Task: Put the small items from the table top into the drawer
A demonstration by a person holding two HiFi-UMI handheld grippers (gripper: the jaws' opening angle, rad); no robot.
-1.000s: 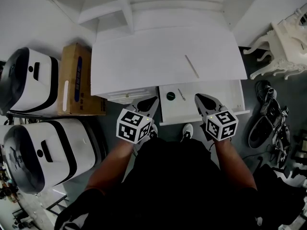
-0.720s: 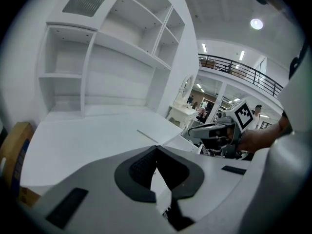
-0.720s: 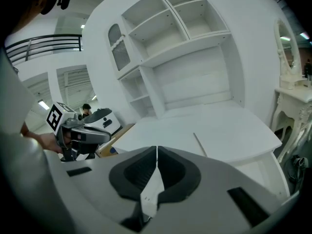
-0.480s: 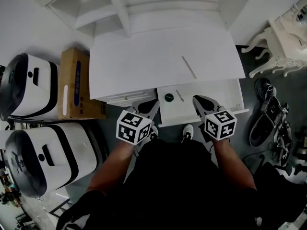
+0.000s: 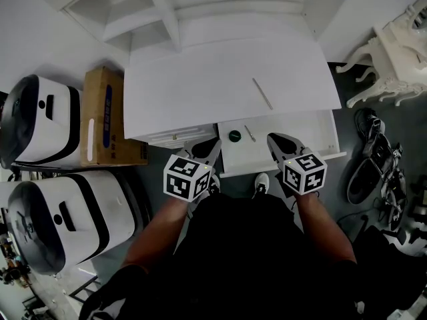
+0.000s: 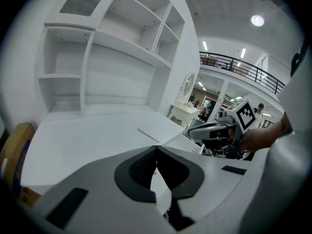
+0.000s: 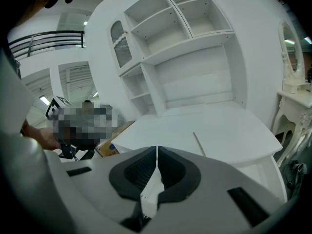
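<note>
Left tongs (image 5: 213, 141), right tongs (image 5: 273, 139) unmoved before drawer (image 5: 308, 129); cardboard box (image 5: 104, 115) leftward.

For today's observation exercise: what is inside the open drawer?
In the drawer: a small dark round item and a thin stick. The desk top hides its back; the right gripper covers part of its front.

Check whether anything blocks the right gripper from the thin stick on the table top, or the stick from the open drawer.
Nothing visible does. The thin stick lies alone on the bare table top, just beyond the open drawer, where the right gripper hovers shut.
</note>
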